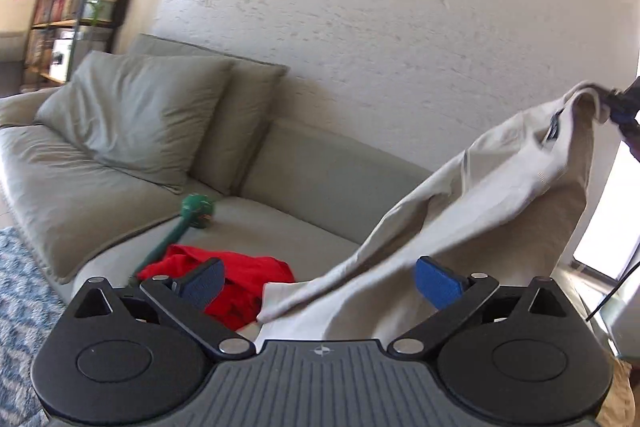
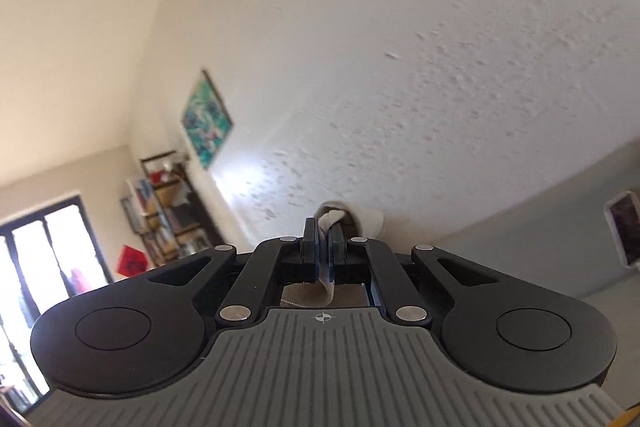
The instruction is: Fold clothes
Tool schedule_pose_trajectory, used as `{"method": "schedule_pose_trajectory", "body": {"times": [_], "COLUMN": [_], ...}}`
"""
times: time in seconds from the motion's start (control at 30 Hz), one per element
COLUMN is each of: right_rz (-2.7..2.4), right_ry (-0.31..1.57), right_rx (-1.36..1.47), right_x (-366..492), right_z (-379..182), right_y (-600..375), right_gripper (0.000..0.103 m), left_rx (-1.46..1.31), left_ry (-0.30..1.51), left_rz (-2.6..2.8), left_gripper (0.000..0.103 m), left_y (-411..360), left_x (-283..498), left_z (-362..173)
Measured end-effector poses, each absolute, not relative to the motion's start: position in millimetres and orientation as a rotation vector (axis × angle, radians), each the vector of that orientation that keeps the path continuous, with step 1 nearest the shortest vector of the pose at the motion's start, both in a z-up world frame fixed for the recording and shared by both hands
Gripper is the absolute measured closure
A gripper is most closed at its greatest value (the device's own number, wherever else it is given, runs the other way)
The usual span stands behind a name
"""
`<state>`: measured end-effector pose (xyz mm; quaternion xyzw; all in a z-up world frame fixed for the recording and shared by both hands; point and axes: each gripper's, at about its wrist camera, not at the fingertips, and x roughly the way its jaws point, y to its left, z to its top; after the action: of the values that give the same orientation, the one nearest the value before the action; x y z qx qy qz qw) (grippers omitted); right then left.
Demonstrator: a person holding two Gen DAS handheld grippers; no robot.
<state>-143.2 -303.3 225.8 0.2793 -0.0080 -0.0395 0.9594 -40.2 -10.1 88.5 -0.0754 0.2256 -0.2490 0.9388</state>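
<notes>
The step in hand looks like lifting a beige garment off the grey sofa to spread it: the right gripper is clamped on a bunched edge of it held high, while the left gripper gapes wide and empty with the hanging cloth just beyond its pads. Next, I judge, the left must catch a free hem; the red garment and green toy crowd the seat, the wall behind is clear.

Matt beige cloth garment; smooth leathery sofa; rough wall.
</notes>
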Motion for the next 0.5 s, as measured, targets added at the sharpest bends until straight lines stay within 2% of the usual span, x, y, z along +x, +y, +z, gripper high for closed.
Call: {"method": "schedule_pose_trajectory", "body": {"times": [0.03, 0.07, 0.1, 0.13, 0.23, 0.37, 0.5], "right_rz": [-0.139, -0.198, -0.257, -0.335, -0.517, -0.545, -0.52], "right_ry": [0.105, 0.246, 0.401, 0.559, 0.794, 0.755, 0.725], "right_rx": [0.553, 0.532, 0.519, 0.521, 0.598, 0.728, 0.751], "right_x": [-144.8, -143.9, -142.0, -141.8, -168.3, -214.0, -232.9], "right_z": [204.2, 179.8, 150.5, 117.4, 44.7, 12.7, 3.4], "right_y": [-312.4, -321.4, -329.9, -339.0, -363.6, -375.4, -386.0], "right_gripper": [0.093, 0.075, 0.044, 0.037, 0.038, 0.038, 0.038], "left_rx": [-0.13, -0.11, -0.093, -0.076, -0.014, 0.011, 0.021], "left_ry": [0.505, 0.556, 0.604, 0.648, 0.745, 0.793, 0.769], "left_rz": [-0.554, -0.597, -0.643, -0.677, -0.718, -0.765, -0.761], "left_gripper": [0.002, 0.002, 0.002, 0.003, 0.004, 0.005, 0.005], "left_y": [-25.4, -40.6, -57.0, -72.7, -111.3, -144.3, -165.5], "left_x": [-40.4, -40.3, -41.9, -44.1, -53.0, -64.9, -67.8], "left_z": [80.3, 70.8, 60.3, 49.0, 18.0, -7.6, -11.7]}}
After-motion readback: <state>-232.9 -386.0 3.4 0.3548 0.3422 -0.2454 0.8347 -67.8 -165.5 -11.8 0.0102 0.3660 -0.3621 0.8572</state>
